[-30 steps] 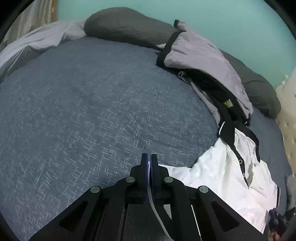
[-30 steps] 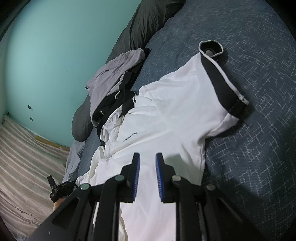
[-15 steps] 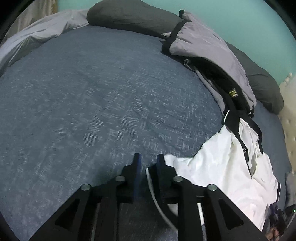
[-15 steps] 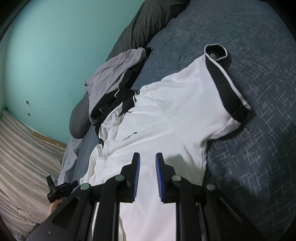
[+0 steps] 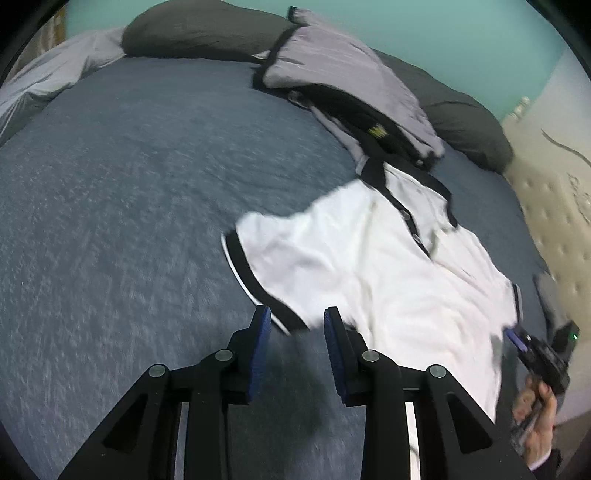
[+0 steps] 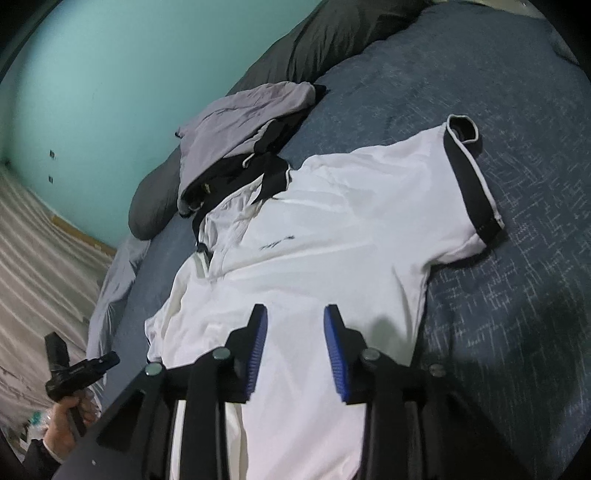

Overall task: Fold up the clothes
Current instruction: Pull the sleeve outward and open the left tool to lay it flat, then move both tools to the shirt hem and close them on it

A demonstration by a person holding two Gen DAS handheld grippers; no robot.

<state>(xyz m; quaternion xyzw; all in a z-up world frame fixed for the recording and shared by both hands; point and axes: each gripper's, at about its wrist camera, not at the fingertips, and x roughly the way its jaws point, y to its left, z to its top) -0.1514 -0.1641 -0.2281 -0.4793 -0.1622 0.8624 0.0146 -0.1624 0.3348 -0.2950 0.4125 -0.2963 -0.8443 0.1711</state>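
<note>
Left wrist view: left gripper jaws opening, nothing clamped (black sleeve cuff just beyond the tips); white polo shirt spread flat on blue bed.
Right wrist view: right gripper jaws opening, unclamped, above the shirt's lower body.

**Bed layout**

A shirt lies spread on the bed, right of its middle. Just beyond its collar sits a pile of clothes, leaning on pillows along the far wall.
</note>
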